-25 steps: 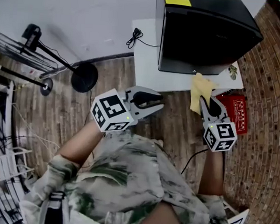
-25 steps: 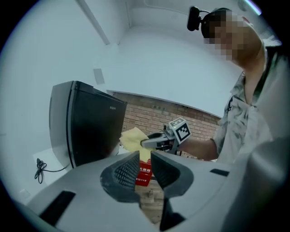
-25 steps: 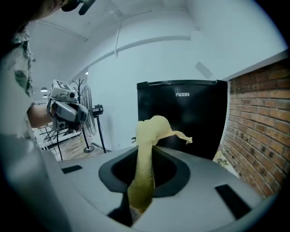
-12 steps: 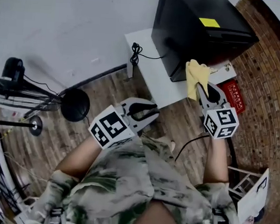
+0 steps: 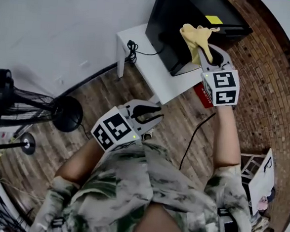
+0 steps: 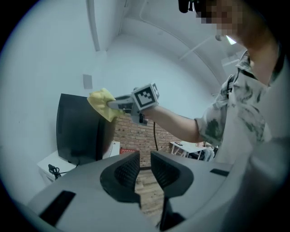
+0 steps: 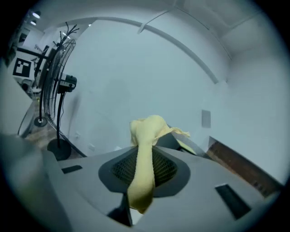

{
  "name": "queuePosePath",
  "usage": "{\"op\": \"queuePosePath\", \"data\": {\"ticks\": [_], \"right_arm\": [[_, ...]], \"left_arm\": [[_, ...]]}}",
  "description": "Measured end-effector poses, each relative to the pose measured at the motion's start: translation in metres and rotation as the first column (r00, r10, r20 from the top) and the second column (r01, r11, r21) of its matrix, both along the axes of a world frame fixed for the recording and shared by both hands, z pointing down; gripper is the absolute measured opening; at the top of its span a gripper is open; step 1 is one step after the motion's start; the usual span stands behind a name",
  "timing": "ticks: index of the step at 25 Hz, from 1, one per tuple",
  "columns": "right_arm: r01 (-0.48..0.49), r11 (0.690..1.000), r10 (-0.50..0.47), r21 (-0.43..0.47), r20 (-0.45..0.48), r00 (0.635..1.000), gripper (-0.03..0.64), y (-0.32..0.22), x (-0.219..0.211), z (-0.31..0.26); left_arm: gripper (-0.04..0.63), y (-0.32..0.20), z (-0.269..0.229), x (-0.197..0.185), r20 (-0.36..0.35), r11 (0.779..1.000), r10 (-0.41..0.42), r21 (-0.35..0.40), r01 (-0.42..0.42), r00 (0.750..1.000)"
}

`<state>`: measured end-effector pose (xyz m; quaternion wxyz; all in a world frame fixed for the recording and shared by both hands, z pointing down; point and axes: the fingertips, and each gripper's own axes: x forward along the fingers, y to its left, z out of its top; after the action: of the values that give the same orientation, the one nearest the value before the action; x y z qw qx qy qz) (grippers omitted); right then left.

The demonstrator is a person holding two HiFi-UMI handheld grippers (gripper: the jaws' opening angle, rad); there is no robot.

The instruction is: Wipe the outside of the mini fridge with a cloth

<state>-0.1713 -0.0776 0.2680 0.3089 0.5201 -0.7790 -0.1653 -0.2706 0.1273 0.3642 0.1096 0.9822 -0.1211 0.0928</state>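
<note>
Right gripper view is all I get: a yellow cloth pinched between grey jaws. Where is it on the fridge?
Observer: The head view puts the cloth at the top front edge of the black mini fridge.
Operator: What does the fridge stand on?
Observer: A low white table by the wall, with a black cord lying on it.
Operator: And the other gripper?
Observer: The left gripper hangs low by the person's body, jaws narrowly apart, nothing between them.
</note>
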Motion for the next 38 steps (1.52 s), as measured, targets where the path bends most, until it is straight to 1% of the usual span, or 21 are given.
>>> {"op": "queuePosePath", "data": {"ticks": [3,6,8,11,14,17,21,24,29,33,38], "right_arm": [[-0.049,0.997,0.056,0.062,-0.119,0.991,0.086,-0.026,-0.003,-0.021],[-0.116,0.986,0.142,0.121,-0.235,0.962,0.086,-0.051,0.002,-0.036],[-0.159,0.976,0.197,0.150,-0.290,0.936,0.086,-0.063,0.005,-0.039],[-0.194,0.967,0.240,0.164,-0.344,0.908,0.086,-0.079,0.006,-0.035],[-0.217,0.962,0.267,0.169,-0.383,0.884,0.086,-0.097,0.001,-0.028],[-0.242,0.958,0.286,0.155,-0.424,0.859,0.086,-0.109,0.005,-0.012],[-0.282,0.952,0.305,0.118,-0.440,0.845,0.086,-0.121,0.011,0.016],[-0.299,0.950,0.306,0.088,-0.454,0.837,0.086,-0.125,0.012,0.039],[-0.323,0.944,0.313,0.072,-0.511,0.800,0.086,-0.130,0.014,0.076],[-0.334,0.942,0.300,0.033,-0.528,0.794,0.086,-0.133,0.013,0.109],[-0.352,0.936,0.291,-0.013,-0.537,0.792,0.086,-0.139,0.012,0.143]], "left_arm": [[0.086,0.005,0.001,-0.006,-0.013,1.000,0.025,-0.004,-0.025,1.000],[0.086,0.007,0.002,-0.010,-0.031,0.999,0.029,-0.019,-0.029,0.999],[0.086,0.008,0.004,-0.016,-0.031,0.999,0.028,-0.017,-0.028,0.999],[0.086,0.006,0.004,-0.025,-0.032,1.000,0.021,-0.013,-0.022,0.999],[0.086,-0.002,0.003,-0.037,-0.031,1.000,0.001,-0.020,-0.002,1.000],[0.086,-0.006,0.002,-0.041,-0.031,1.000,-0.013,-0.017,0.012,0.999],[0.086,-0.007,0.013,-0.049,-0.015,1.000,-0.019,-0.024,0.019,1.000],[0.086,-0.011,0.013,-0.053,-0.017,0.999,-0.025,-0.033,0.024,1.000],[0.086,-0.011,0.020,-0.056,0.001,0.999,-0.015,-0.048,0.015,1.000],[0.086,-0.012,0.018,-0.057,-0.011,0.998,-0.018,-0.052,0.017,1.000],[0.086,-0.016,0.025,-0.065,0.002,0.997,-0.031,-0.067,0.031,1.000]]}}
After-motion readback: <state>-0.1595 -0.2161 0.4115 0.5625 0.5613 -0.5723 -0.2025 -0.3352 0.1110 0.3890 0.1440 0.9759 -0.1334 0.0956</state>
